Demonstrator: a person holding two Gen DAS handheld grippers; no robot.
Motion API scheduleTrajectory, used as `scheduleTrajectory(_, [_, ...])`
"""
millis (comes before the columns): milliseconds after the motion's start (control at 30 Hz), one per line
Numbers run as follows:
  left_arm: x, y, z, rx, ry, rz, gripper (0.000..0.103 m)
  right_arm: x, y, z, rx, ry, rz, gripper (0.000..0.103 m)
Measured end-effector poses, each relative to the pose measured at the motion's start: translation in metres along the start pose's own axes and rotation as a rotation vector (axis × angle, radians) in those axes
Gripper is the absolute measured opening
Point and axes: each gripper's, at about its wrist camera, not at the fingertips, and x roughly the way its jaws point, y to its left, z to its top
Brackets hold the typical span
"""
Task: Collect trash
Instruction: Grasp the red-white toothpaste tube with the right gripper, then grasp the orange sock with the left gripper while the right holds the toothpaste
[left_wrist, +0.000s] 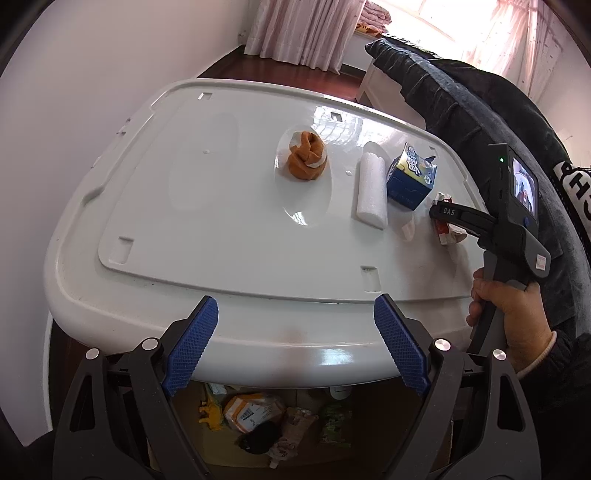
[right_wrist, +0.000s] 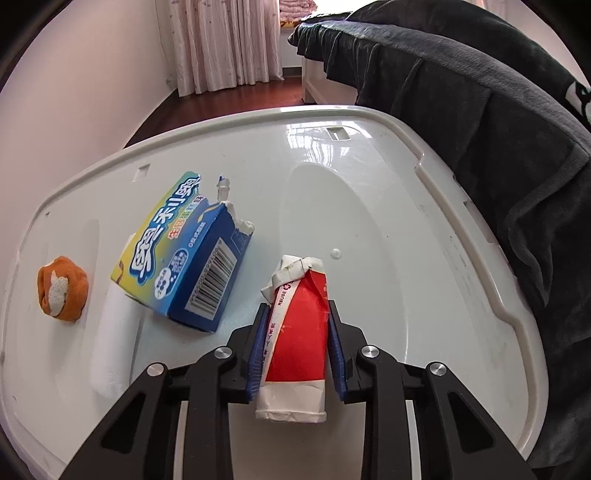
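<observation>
The right gripper (right_wrist: 295, 347) has its blue pads pressed on both flat sides of a crushed red and white paper cup (right_wrist: 295, 332), which lies on the white plastic lid (right_wrist: 388, 229). The cup looks light, soft and already flattened, so I judge that a hold across its middle is enough; a hard squeeze would only fold it more. Just left of the cup is a torn blue carton (right_wrist: 184, 262), stiff but light, then a white foam roll (right_wrist: 114, 339), and farthest left an orange lump (right_wrist: 62, 290). The left gripper (left_wrist: 295, 347) stands wide and empty at the lid's near edge.
</observation>
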Motion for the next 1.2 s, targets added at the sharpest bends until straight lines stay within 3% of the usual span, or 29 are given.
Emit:
scheduleTrajectory(300, [0.010, -0.003, -0.001, 0.011, -0.013, 0.030, 0.084, -0.024, -0.013, -0.025, -0.071, 0.022, 0.058, 0.025])
scheduleTrajectory(533, [0.023, -0.019, 0.013, 0.089, -0.046, 0.089, 0.084, -0.050, -0.025, -0.062, -0.109, 0.007, 0.106, 0.026])
scheduleTrajectory(800, [0.055, -0.037, 0.058, 0.175, -0.079, 0.109, 0.084, -0.057, -0.018, -0.075, -0.169, -0.027, 0.102, 0.026])
scheduleTrajectory(967, [0.075, -0.031, 0.092, 0.145, -0.075, 0.081, 0.084, -0.050, -0.023, -0.067, -0.175, -0.020, 0.134, 0.027])
scheduleTrajectory(1200, [0.123, -0.029, 0.128, 0.099, -0.018, 0.098, 0.084, -0.049, -0.025, -0.066, -0.182, -0.010, 0.148, 0.027])
